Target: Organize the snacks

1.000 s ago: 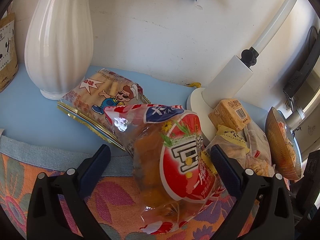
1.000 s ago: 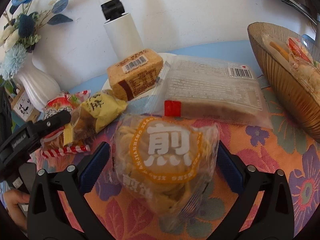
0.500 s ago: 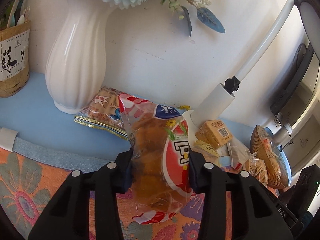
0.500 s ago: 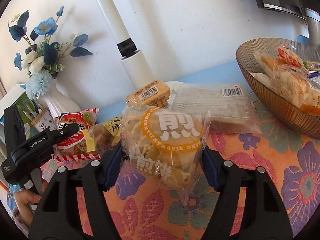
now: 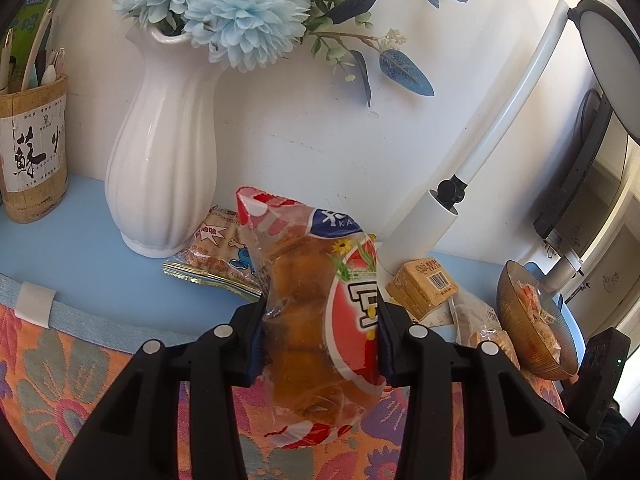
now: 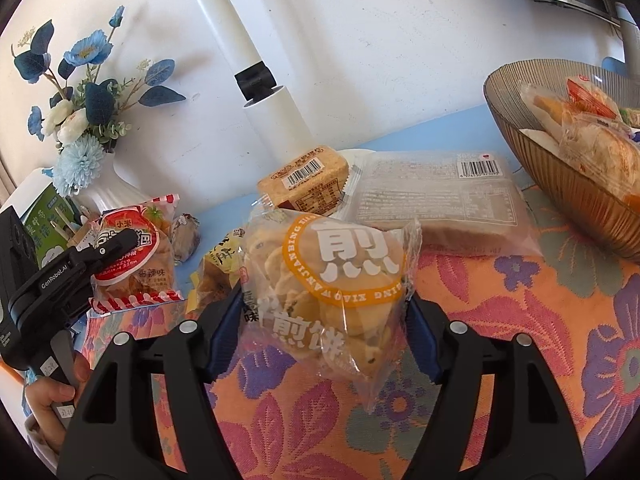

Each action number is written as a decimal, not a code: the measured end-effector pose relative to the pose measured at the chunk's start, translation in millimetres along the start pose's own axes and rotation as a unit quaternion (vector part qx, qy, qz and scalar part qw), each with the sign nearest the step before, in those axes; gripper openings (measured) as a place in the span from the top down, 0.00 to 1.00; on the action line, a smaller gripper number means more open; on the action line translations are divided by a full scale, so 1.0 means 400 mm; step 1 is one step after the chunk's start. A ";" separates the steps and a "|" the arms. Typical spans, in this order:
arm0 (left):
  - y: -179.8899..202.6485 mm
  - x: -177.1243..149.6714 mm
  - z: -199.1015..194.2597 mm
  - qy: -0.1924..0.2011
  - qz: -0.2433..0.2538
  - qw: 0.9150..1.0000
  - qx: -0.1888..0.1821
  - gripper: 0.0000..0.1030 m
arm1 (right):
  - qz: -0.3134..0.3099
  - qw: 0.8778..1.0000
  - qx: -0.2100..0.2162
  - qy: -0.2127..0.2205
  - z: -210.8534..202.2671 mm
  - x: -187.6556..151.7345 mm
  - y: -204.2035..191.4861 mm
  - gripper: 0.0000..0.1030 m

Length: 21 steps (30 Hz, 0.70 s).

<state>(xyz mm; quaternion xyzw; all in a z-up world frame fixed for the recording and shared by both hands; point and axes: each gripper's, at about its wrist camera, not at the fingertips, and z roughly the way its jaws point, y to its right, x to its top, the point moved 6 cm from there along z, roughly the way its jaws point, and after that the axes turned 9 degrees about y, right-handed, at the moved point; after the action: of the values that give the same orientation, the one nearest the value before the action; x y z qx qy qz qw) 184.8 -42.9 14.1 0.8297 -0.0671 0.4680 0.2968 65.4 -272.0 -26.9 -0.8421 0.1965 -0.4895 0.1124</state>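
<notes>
Floral tablecloth [image 6: 520, 320] desk, white wall behind, both grippers loaded with snacks.

Left gripper [image 5: 320, 336] is clamped on a red bread bag [image 5: 320, 312], lifted in front of the white vase [image 5: 164, 152]; right gripper [image 6: 326, 312] pinches an orange-ring cracker pack [image 6: 332, 280] above the cloth, snack-filled ribbed bowl [image 6: 560, 184] off right.

black claw [image 5: 320, 334], blue pads, silver screws

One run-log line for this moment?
left gripper: shut on red bread packet | right gripper: shut on orange-ring cracker bag | bowl: part-filled
</notes>
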 end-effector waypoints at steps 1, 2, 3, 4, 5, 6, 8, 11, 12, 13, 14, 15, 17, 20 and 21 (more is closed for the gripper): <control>-0.001 0.000 0.000 0.000 -0.001 1.000 0.000 0.60 | 0.000 1.000 0.000 0.000 0.000 0.000 -0.001 0.30; -0.005 0.000 -0.001 0.000 -0.002 1.000 0.000 0.60 | 0.000 1.000 0.001 -0.001 0.001 0.000 -0.001 0.30; -0.005 -0.001 0.000 0.000 -0.003 1.000 0.001 0.60 | -0.001 1.000 0.000 -0.003 0.001 0.000 -0.002 0.30; -0.007 -0.001 0.000 -0.001 -0.004 1.000 0.001 0.60 | -0.002 1.000 -0.001 -0.005 0.004 0.000 -0.005 0.29; -0.005 -0.004 0.005 -0.003 -0.004 1.000 0.002 0.60 | -0.002 1.000 -0.001 -0.009 0.008 -0.001 -0.006 0.29; -0.004 -0.007 0.010 -0.006 -0.005 1.000 0.004 0.60 | -0.002 1.000 -0.002 -0.013 0.012 -0.002 -0.006 0.29; -0.010 -0.014 0.017 -0.011 -0.011 1.000 0.006 0.60 | 0.000 1.000 -0.002 -0.017 0.014 -0.004 -0.004 0.29; -0.024 -0.019 0.023 -0.018 -0.028 0.999 0.003 0.60 | 0.002 1.000 -0.001 -0.018 0.017 -0.003 -0.005 0.29; -0.026 -0.018 0.025 -0.019 -0.033 0.999 0.002 0.60 | 0.002 1.000 -0.002 -0.017 0.017 -0.003 -0.005 0.29; -0.030 -0.018 0.025 -0.019 -0.036 0.999 0.002 0.60 | 0.002 1.000 -0.002 -0.016 0.016 -0.003 -0.005 0.29; -0.032 -0.018 0.026 -0.020 -0.038 0.999 0.002 0.60 | 0.002 1.000 -0.001 -0.015 0.016 -0.002 -0.006 0.29; -0.034 -0.019 0.027 -0.022 -0.040 0.999 0.002 0.60 | 0.002 1.000 -0.001 -0.014 0.015 -0.002 -0.006 0.29; -0.038 -0.023 0.032 -0.026 -0.048 0.999 0.001 0.60 | 0.002 1.000 -0.002 -0.012 0.013 -0.002 -0.006 0.29; -0.043 -0.027 0.033 -0.029 -0.057 0.998 -0.002 0.60 | 0.003 1.000 -0.001 -0.014 0.013 -0.003 -0.006 0.29; -0.043 -0.025 0.033 -0.029 -0.058 0.998 -0.001 0.60 | 0.003 1.000 -0.001 -0.015 0.012 -0.003 -0.005 0.29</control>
<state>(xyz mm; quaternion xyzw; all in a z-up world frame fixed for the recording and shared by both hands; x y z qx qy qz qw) 195.6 -38.1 -6.6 0.8450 -0.0283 0.4256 0.3225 69.6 -269.5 -29.5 -0.8489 0.1974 -0.4765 0.1157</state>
